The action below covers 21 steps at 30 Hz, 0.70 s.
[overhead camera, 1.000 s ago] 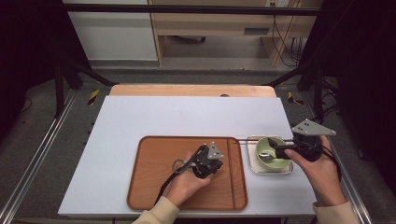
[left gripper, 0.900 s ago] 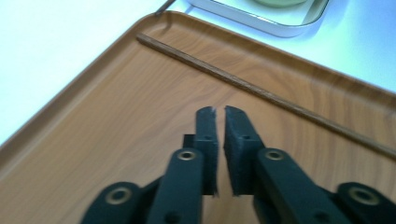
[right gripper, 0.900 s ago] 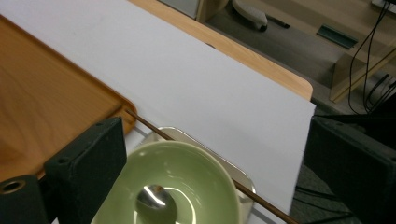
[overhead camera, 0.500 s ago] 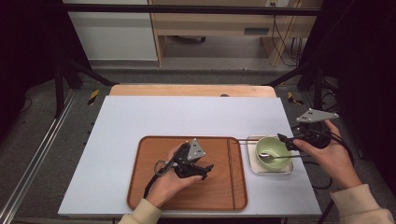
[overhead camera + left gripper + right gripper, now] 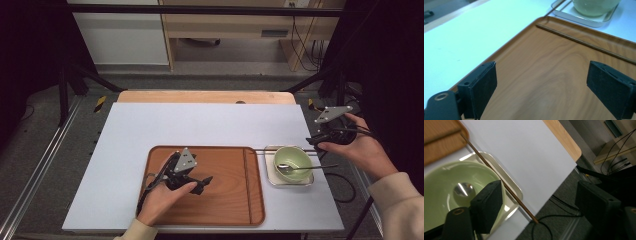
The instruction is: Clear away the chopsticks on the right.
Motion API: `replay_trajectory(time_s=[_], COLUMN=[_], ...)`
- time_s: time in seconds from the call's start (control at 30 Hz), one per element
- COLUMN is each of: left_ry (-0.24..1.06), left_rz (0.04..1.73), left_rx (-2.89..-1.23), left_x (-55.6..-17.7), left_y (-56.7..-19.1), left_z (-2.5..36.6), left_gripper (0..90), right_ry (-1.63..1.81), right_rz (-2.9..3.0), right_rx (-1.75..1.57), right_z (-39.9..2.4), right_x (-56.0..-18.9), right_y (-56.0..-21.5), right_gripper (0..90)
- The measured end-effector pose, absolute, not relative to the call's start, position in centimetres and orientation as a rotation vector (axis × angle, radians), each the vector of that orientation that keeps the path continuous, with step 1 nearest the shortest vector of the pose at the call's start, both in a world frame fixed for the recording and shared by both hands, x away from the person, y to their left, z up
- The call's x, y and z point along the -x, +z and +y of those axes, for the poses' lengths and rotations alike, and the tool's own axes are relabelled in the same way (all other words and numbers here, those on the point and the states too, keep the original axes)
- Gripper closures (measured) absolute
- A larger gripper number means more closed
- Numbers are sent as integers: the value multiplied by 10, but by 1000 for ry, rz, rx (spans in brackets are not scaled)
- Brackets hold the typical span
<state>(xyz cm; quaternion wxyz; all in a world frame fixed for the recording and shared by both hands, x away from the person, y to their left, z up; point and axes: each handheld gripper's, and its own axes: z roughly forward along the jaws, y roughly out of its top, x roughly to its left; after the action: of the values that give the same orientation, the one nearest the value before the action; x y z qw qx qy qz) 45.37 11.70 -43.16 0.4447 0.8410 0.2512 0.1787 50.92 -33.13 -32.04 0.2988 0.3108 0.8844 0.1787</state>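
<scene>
The left gripper (image 5: 204, 183) sat over the middle of the wooden tray (image 5: 165, 212), which lay at the near edge of the white table surface (image 5: 200, 122), left of centre. The person's left hand (image 5: 162, 200) carried it from below the tray's near-left corner. Its jaws had just been opening and stood wide apart, nothing between them; the left gripper view showed bare wood grain between the two black pads (image 5: 482, 88). One thin brown chopstick (image 5: 584, 43) lay on the tray toward its right edge, parallel to that edge, apart from the left gripper. Just right of the tray stood a small white dish (image 5: 270, 177) carrying a pale green bowl (image 5: 292, 157), close to the near-right corner of the surface. A metal spoon (image 5: 300, 167) rested in the bowl with its handle pointing out over the right rim. A second chopstick (image 5: 280, 148) lay across the dish's far edge, one end by the tray's far-right corner, the other reaching toward the surface's right edge. The right gripper (image 5: 315, 142), in the right hand (image 5: 360, 150), hovered at the right edge of the surface beside that chopstick's outer end. Its jaws had just been closing but were open still; in the right gripper view the chopstick (image 5: 499, 178) ran past the left pad (image 5: 487, 205), not pinched, as far as could be told.
</scene>
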Motion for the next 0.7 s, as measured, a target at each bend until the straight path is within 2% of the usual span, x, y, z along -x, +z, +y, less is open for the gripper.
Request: replay_trajectory(time_s=[0.1, 0.2, 0.3, 0.5, 0.7], left_ry=[468, 500, 508, 521, 520], left_rz=[638, 661, 672, 671, 689], left_rx=[-2076, -2061, -2048, -2039, -2054], left_x=[-453, -451, -450, -446, -449], left_y=[-429, -426, -422, -417, -422], left_z=[127, 137, 143, 148, 150], left_gripper=[91, 96, 98, 99, 103], right_ry=[386, 286, 244, 97, 39], right_rz=[2382, 2427, 2476, 2596, 2675], right_rx=[-768, -700, -664, -611, -565], right_z=[-335, -340, -346, -350, -351], right_x=[-515, -520, -530, -547, -558], right_y=[-320, -316, -318, -351, -374], right_gripper=[316, 429, 501, 581, 624])
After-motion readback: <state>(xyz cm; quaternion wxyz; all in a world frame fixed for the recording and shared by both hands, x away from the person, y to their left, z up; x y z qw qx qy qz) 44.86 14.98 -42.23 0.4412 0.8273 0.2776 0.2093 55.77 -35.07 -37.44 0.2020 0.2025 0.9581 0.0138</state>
